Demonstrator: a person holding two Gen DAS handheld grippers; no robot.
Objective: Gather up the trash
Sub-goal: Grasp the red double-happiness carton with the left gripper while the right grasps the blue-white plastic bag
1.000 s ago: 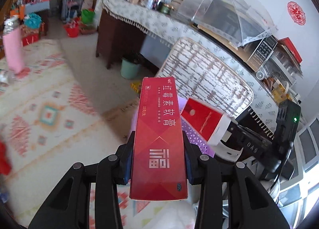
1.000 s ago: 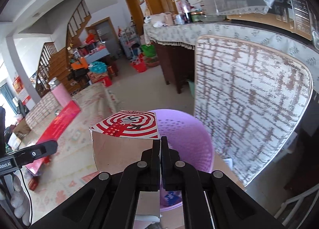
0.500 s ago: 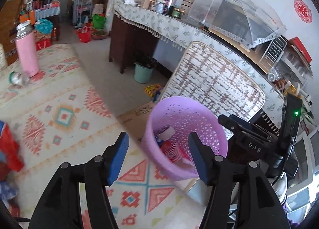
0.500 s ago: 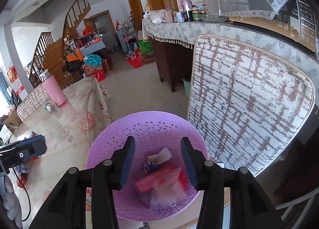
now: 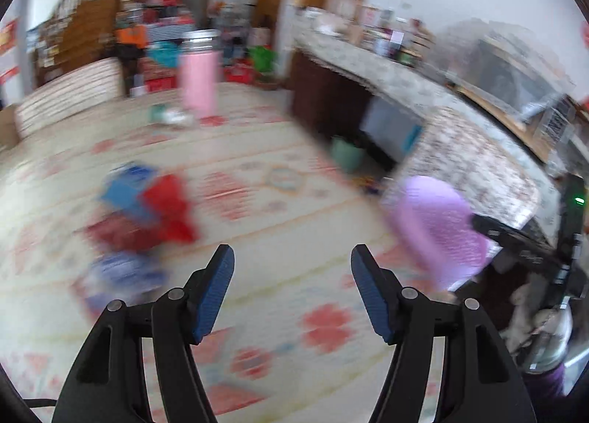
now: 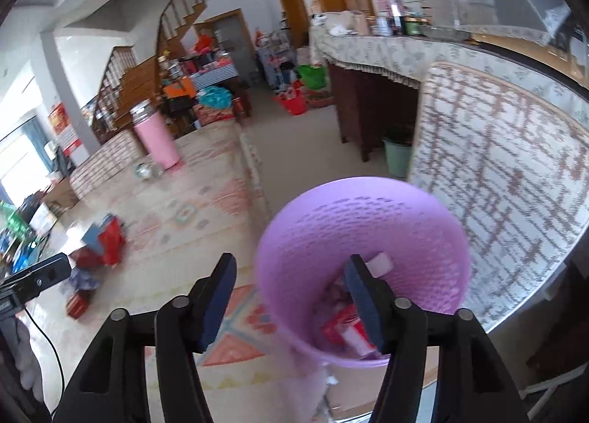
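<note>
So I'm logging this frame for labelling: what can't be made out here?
- Left wrist view: the trash pile is motion-blurred, so single items can't be told apart.
- Left wrist view: the purple basket is smeared and its inside is out of sight.
- Right wrist view: the right gripper has a finger covering part of the basket's contents.
</note>
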